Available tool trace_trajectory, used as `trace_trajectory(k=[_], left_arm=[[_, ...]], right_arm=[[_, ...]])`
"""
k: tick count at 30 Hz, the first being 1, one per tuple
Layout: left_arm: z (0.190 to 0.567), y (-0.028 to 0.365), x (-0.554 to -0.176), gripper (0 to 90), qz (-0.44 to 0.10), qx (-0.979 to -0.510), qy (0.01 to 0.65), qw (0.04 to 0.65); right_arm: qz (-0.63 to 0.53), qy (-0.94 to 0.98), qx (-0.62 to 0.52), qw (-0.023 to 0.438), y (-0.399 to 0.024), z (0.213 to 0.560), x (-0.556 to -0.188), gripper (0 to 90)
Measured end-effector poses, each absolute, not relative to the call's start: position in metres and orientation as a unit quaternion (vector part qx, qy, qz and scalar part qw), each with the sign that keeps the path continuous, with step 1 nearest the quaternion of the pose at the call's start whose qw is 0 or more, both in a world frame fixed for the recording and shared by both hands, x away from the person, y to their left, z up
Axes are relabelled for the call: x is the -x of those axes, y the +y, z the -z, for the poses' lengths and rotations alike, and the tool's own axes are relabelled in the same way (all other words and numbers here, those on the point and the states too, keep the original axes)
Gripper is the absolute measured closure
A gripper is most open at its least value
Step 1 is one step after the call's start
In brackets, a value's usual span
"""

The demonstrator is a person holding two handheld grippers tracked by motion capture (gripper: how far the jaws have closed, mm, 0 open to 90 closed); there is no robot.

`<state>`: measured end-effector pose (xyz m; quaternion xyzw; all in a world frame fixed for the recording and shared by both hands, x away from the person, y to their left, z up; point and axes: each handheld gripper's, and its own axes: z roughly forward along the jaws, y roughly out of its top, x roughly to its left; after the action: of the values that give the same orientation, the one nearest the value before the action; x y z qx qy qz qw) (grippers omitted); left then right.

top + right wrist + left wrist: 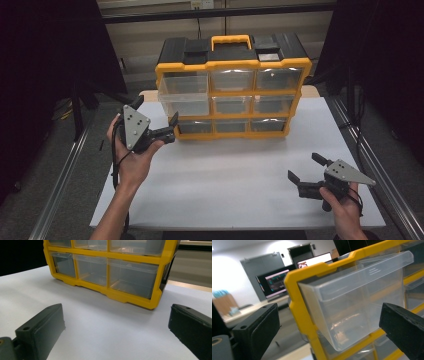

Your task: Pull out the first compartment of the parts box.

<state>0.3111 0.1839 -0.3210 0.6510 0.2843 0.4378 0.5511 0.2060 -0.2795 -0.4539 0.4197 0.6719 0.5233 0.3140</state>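
From above, the left gripper [156, 116] hovers spread beside the pulled-out clear drawer [184, 95] of the yellow organizer [232, 90]. Along its jaws, the drawer [359, 297] juts between them; I judge squaring up first wise. Low on the table [105, 335], the right gripper [115, 327] gapes, idle.

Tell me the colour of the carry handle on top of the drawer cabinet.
Yellow, matching the frame; the handle on the drawer cabinet shows best in the high view.
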Motion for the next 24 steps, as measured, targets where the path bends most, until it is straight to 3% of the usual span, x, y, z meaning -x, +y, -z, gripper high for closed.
trace_trajectory(k=[7, 13, 19, 24], left_arm=[[0.33, 0.186, -0.316, 3.2, -0.437, -0.657, 0.282, 0.545], [0.344, 0.194, -0.326, 4.8, -0.384, -0.639, 0.334, 0.577], [0.371, 0.188, -0.329, 7.3, -0.415, -0.647, 0.332, 0.547], [0.394, 0.185, -0.328, 6.9, -0.389, -0.665, 0.336, 0.542]], right_arm=[[-0.522, 0.673, -0.42, 0.313, -0.279, 0.454, -0.206, 0.2], [-0.521, 0.674, -0.421, 0.31, -0.28, 0.454, -0.207, 0.2], [-0.527, 0.674, -0.416, 0.308, -0.279, 0.454, -0.207, 0.2], [-0.526, 0.675, -0.416, 0.307, -0.279, 0.454, -0.207, 0.2]])
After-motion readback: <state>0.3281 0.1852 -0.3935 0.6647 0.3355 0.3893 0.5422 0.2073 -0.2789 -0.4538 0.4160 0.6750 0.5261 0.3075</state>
